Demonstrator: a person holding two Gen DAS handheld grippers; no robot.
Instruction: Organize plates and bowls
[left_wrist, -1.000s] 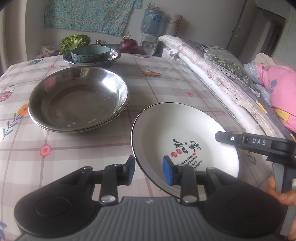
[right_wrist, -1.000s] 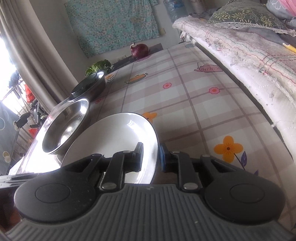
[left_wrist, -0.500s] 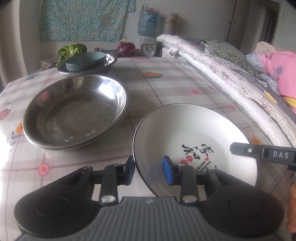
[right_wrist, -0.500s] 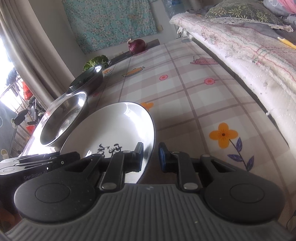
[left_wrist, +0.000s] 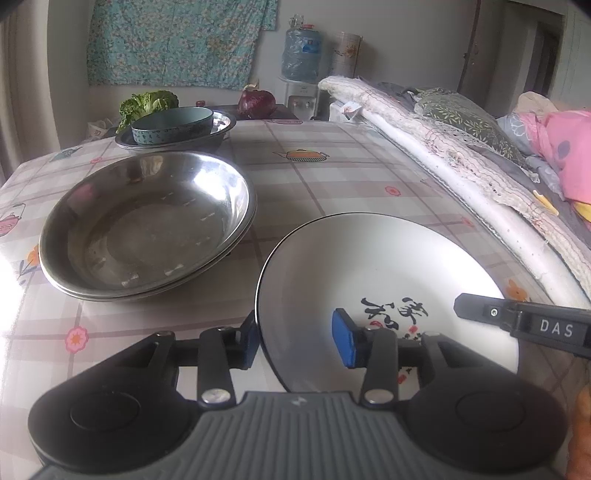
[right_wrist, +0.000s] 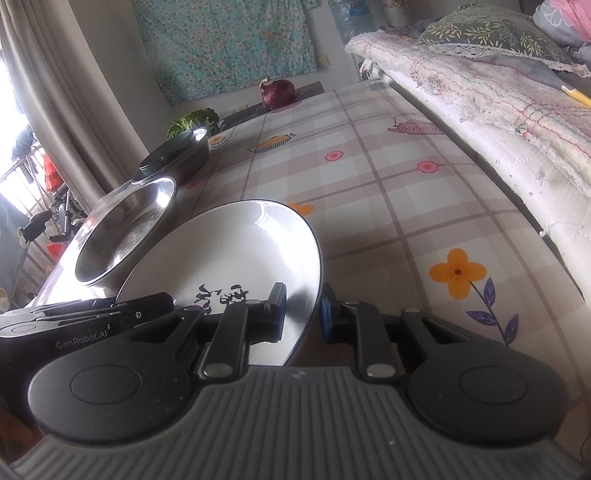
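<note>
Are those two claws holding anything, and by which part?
The white plate, by its rim. The right gripper straddles one edge, the left gripper the opposite; a firm clamp cannot be confirmed.

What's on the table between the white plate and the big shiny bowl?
Nothing. In the left wrist view only a narrow strip of bare checked tablecloth separates the white plate from the big shiny bowl.

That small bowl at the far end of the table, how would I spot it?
On the checked tablecloth, look past the big steel basin to the far edge. There a teal bowl with a patterned band sits inside a steel dish, the only coloured dish.
</note>
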